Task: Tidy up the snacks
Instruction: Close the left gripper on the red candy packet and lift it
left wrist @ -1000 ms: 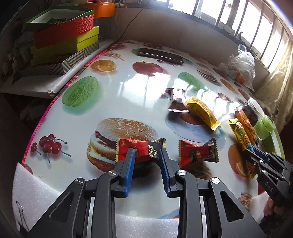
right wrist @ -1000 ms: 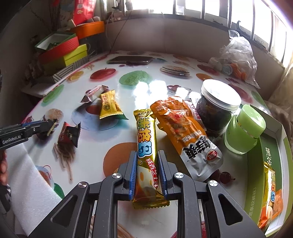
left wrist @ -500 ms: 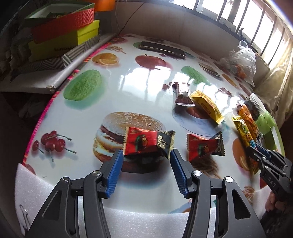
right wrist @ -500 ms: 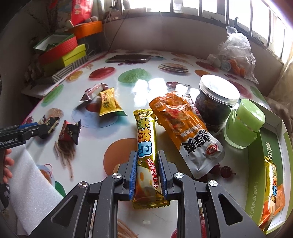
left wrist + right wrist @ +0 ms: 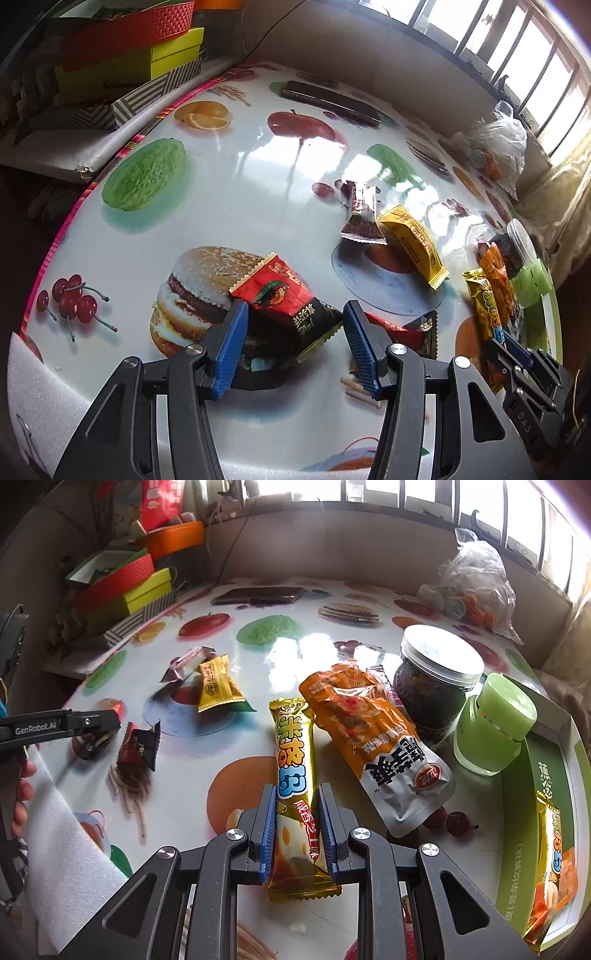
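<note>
The left gripper (image 5: 293, 332) has just been opening: 1 second ago its blue pads pinched the red-and-black snack packet (image 5: 288, 302), and now they stand spread with the packet lying loose between them on the burger print of the food-printed tablecloth (image 5: 229, 192), tilted where it lay nearly level before. Whether the left pad still grazes the packet's edge is hard to tell. A second red-and-black packet (image 5: 410, 328) sits just right of it, partly hidden behind the right finger (image 5: 360, 350). The right gripper (image 5: 297, 823) has not changed: its jaws are pressed on the gold wafer bar (image 5: 297, 794), which lies on the table with its lower end sticking out beneath the pads. Beside the bar lies an orange-and-grey snack pouch (image 5: 373, 738), overlapping a pink-edged packet that is mostly covered. Behind stand a dark jar with a clear lid (image 5: 439, 672) and a green jar (image 5: 491, 727), the latter touching the wall of a green box (image 5: 546, 771) at the right edge, where 1 more gold bar (image 5: 554, 853) rests, cut off by the frame. Further back lie a yellow packet (image 5: 218, 686) and a brown-and-silver packet (image 5: 186, 662), touching. In the right wrist view the left gripper shows only edge-on, with fingers of a hand (image 5: 20, 794) at the border.
</note>
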`<state>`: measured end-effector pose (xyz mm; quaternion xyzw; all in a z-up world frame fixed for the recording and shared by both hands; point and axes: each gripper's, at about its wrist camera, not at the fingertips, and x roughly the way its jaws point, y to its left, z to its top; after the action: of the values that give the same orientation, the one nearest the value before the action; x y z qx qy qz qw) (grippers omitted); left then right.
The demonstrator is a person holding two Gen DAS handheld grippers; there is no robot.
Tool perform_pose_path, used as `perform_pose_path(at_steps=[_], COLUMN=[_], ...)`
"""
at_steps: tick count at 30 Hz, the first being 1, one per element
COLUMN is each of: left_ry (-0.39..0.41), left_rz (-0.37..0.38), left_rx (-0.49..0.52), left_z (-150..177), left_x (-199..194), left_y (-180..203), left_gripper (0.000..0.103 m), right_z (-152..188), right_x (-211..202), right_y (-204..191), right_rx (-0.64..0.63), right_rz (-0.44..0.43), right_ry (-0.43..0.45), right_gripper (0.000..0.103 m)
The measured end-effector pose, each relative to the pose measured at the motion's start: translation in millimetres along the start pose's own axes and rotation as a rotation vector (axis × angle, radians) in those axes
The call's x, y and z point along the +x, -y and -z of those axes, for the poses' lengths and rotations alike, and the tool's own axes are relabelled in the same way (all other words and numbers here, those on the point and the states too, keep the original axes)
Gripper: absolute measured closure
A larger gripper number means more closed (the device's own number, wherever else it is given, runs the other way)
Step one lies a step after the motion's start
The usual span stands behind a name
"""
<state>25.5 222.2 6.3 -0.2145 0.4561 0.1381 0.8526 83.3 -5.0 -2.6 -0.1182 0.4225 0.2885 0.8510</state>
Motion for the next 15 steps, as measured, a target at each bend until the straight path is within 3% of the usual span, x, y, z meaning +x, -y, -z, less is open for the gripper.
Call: perform_pose_path(at_steps=[6,8,15], left_ry=[0.017,0.016,0.022], left_rz=[-0.040,-0.060,-0.071], left_rx=[0.021,0.024,0.025], left_z=[4.1,3.2,5.1], left_x=[-0.3,0.2,-0.3], left_y=[5.3,5.9,7.3], left_gripper=[0.051,0.069,0.074], right_z=[1.1,1.4,2.3], right_x=[-0.4,-1.0,-2.6], right_y=[3.0,3.0,3.3], right_rx=[0.018,0.020,0.025], right_rz=[-0.008,-0.009,-0.013], right_ry=[0.000,0.000,0.002], right_gripper=[0.082,0.082,0.082])
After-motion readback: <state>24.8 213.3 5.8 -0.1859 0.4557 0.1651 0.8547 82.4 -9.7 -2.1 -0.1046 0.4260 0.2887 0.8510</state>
